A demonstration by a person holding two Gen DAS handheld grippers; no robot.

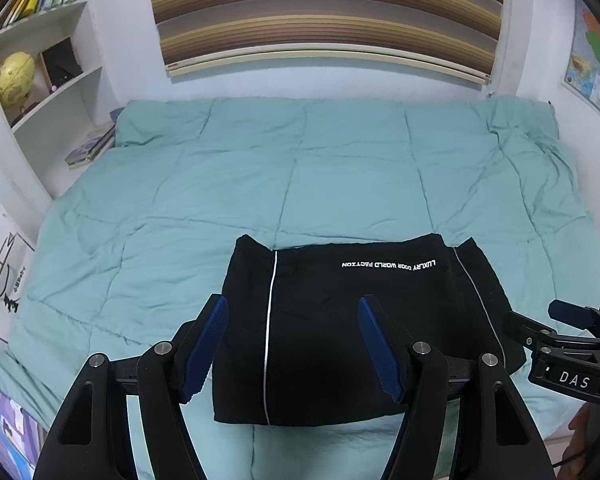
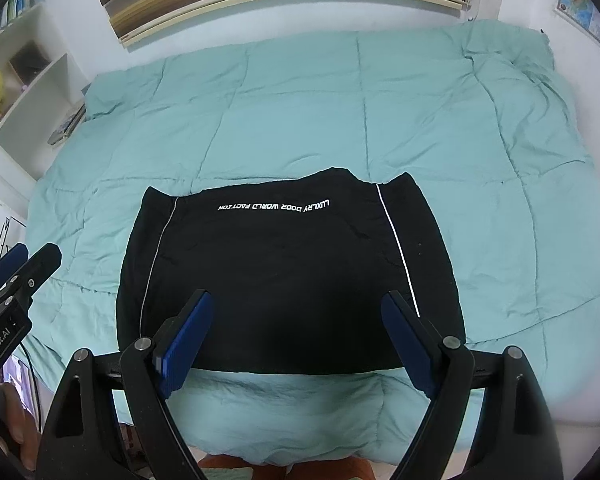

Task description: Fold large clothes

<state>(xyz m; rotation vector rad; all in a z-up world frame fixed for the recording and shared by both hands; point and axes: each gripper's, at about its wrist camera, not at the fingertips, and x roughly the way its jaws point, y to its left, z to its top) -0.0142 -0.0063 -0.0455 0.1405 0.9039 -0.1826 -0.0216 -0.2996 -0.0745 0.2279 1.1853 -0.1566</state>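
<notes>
a teal quilt [image 1: 220, 184] is lying spread over the bed. a yellow globe [image 1: 15, 79] is sitting on the white shelf [image 1: 56, 108], books [image 1: 92, 146] are lying below it, and what may be a map [image 1: 592, 68] is hanging at right.

1. Left gripper [image 1: 292, 344]: black arms, silver pivot screws, ribbed blue pads [image 1: 376, 344].
2. Right gripper [image 2: 296, 344]: same build; "DAS" lettering visible at the left view's right edge.
</notes>
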